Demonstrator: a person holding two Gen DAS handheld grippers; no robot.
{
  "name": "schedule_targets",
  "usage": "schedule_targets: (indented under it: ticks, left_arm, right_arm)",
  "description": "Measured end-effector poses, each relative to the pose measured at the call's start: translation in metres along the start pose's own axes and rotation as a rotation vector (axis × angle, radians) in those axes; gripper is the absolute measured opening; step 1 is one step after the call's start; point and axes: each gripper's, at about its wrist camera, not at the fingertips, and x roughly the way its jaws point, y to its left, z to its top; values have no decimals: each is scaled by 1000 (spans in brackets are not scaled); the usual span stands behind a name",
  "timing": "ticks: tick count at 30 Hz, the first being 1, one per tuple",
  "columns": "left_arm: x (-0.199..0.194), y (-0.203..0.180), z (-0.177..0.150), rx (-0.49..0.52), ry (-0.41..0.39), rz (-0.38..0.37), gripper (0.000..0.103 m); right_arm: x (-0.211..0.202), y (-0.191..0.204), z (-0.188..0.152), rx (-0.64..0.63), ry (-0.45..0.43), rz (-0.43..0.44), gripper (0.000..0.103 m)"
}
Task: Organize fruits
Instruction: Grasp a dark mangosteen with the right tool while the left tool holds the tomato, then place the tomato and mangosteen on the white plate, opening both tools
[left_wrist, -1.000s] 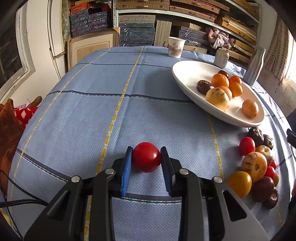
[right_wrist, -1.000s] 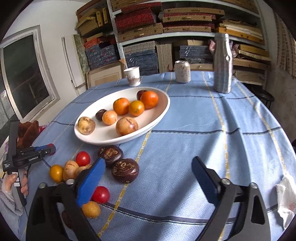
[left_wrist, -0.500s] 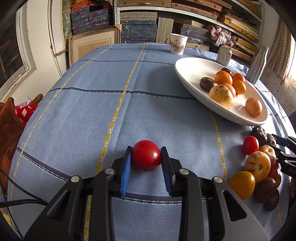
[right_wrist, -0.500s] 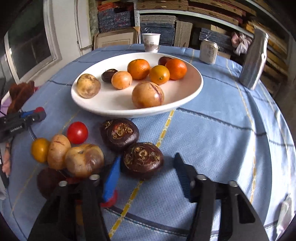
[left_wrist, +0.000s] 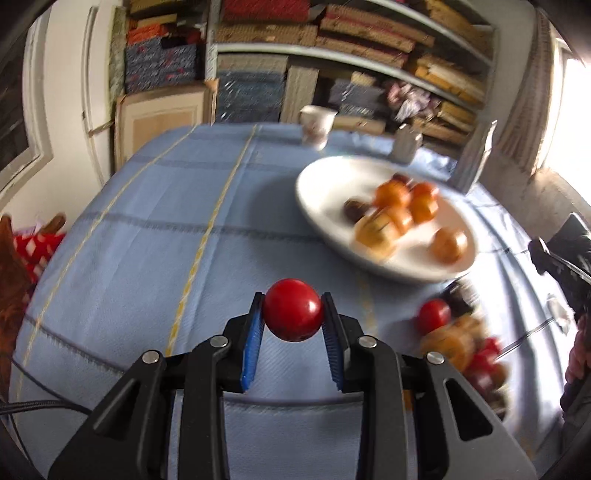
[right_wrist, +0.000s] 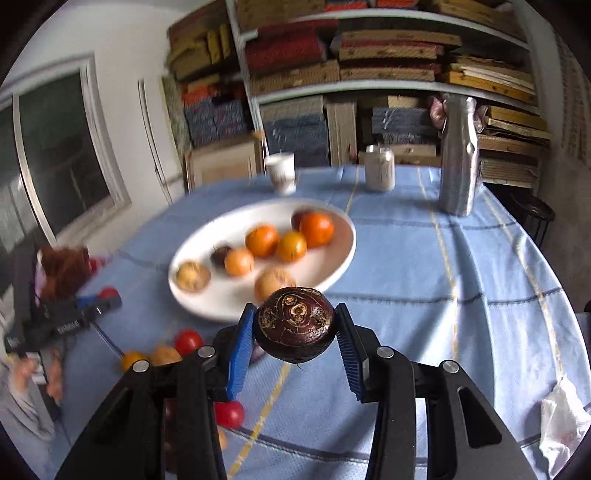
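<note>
Holding a red tomato (left_wrist: 293, 315) in the left gripper (left_wrist: 291, 332) and a dark fruit (right_wrist: 295, 324) in the right gripper (right_wrist: 294, 345), jaws clamped snug, both lifted off the desk (right_wrist: 461, 280), probably headed for the white bowl (right_wrist: 343, 258).

Left gripper (left_wrist: 293, 320) clamped, both blue pads (left_wrist: 252, 345) pressed against the sides of a red tomato (left_wrist: 293, 309) sitting near the fingertips. Right gripper (right_wrist: 295, 334) likewise clamped, its blue pads (right_wrist: 239, 350) gripping a dark purple fruit (right_wrist: 295, 324) between the tips, fruit bulging above and below the fingers. Both point forward, fingers roughly level.
</note>
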Motion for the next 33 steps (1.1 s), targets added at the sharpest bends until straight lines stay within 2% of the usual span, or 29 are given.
schedule_targets:
  ticks: [4, 7, 9, 13, 19, 20, 21, 22, 24, 29, 31, 33]
  left_arm:
    - [-1, -25, 48, 53, -39, 10, 30]
    - [17, -43, 80, 65, -50, 14, 30]
    - [35, -52, 88, 60, -44, 21, 30]
    - [76, -50, 90, 18, 8, 14, 30]
    - [112, -43, 84, 20, 66, 19, 30]
    - [115, -42, 84, 21, 72, 16, 30]
    - [118, -43, 82, 27, 77, 21, 33]
    - [119, -44, 80, 36, 84, 26, 39]
    - [117, -46, 79, 45, 72, 26, 51]
    - [91, -51, 78, 71, 14, 51, 66]
    - [75, -51, 76, 79, -17, 62, 72]
    - [56, -48, 71, 72, -52, 68, 84]
  right_arm:
    - [-10, 7, 53, -15, -49, 6, 44]
    - [11, 17, 79, -15, -49, 14, 44]
    - [31, 21, 81, 0, -37, 26, 44]
    - [84, 26, 63, 52, 33, 80, 44]
    - [121, 43, 45, -40, 108, 58, 45]
    - [124, 43, 44, -41, 112, 59, 51]
    - [124, 43, 44, -39, 112, 61, 61]
    - [122, 41, 44, -28, 101, 55, 64]
    - [117, 37, 46, -15, 84, 51, 65]
    - [77, 30, 52, 22, 0, 76, 66]
    - [54, 30, 54, 26, -52, 84, 76]
    - [31, 31, 56, 17, -114, 76, 86]
